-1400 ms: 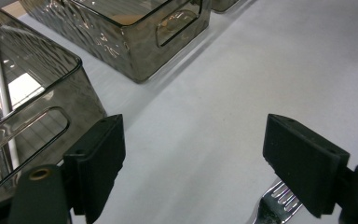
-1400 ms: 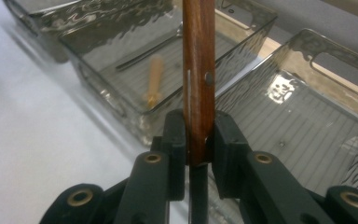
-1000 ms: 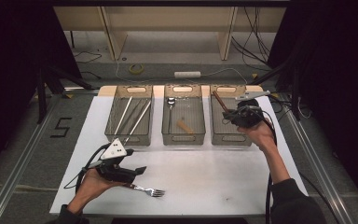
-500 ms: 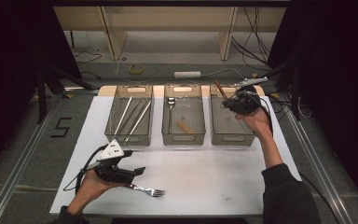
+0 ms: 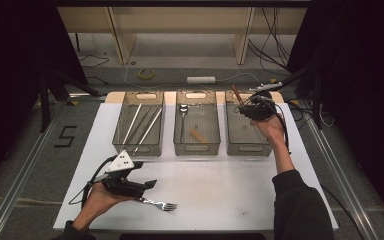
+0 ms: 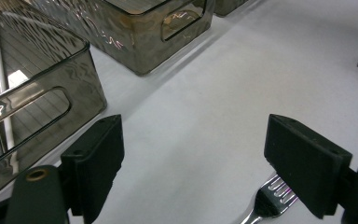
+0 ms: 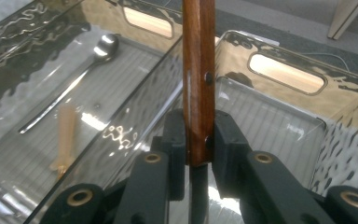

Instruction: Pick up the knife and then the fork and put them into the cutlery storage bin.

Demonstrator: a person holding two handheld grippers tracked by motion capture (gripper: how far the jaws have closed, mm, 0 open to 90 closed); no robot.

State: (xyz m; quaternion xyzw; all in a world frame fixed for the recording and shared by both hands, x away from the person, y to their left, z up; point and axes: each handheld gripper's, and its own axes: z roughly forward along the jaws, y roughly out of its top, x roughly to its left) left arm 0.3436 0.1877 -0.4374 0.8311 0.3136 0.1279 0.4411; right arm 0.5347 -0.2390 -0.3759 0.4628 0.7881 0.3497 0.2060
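Motion since the earlier frames is confined to the right gripper, which has travelled from above the near half of the right bin to its far rim, close to the far right corner of the white worktop. Its jaws are clamped on a wooden-handled utensil, whose handle points up and away past the bin's far wall. The left gripper has stayed where it was, near the near left corner of the worktop, jaws spread wide and grasping nothing; a steel fork lies on the worktop just beside them, its tines pointing toward the right edge.

Three smoked-plastic bins stand in a row along the far edge with narrow gaps between them. The broad near half of the worktop in front of them is bare from the fork across to the right edge, where the person's sleeve crosses.

In the right gripper view the pads press both flat sides of the brown handle, two dark rivets show on it, and a dark blade runs down below the pads; the middle bin beside it holds a spoon and a pale wooden piece. In the left gripper view the fork tines lie partly behind the right-hand pad, not touched by it, and the left bin stands close, with thin metal rods inside. The high view alone relates both hands to the worktop's edges.
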